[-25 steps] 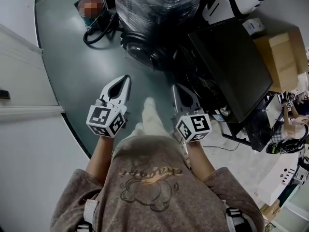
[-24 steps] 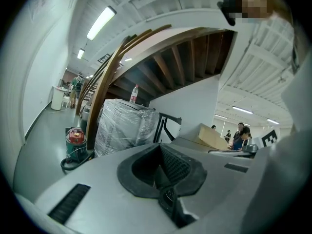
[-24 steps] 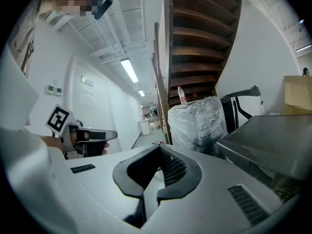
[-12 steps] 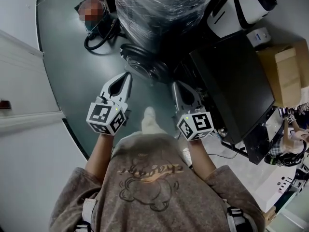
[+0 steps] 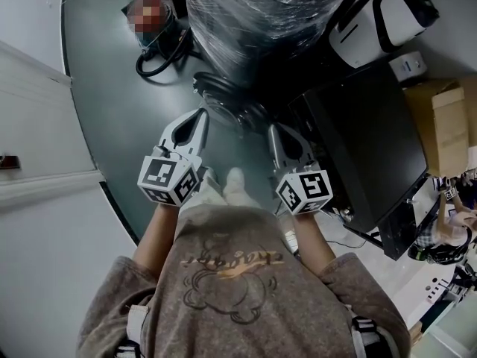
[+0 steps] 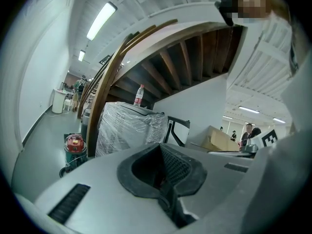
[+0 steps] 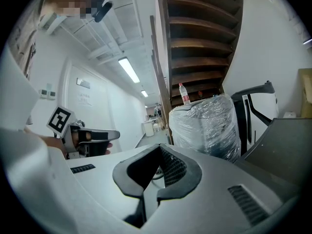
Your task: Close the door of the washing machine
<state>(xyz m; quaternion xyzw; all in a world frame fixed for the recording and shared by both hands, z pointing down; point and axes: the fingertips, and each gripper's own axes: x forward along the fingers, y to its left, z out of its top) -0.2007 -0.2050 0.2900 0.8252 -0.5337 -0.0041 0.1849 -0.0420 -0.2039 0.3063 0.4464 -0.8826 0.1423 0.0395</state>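
Bright ceiling strip lights (image 6: 101, 21), fisheye edges vignetted black.

No readable text; script on sweatshirt (image 5: 232, 261) illegible.

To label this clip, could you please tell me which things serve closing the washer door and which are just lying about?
Job: plastic-wrapped washing machine; its round dark door; left gripper; right gripper.
Lying about: black cabinet; brown cardboard box.
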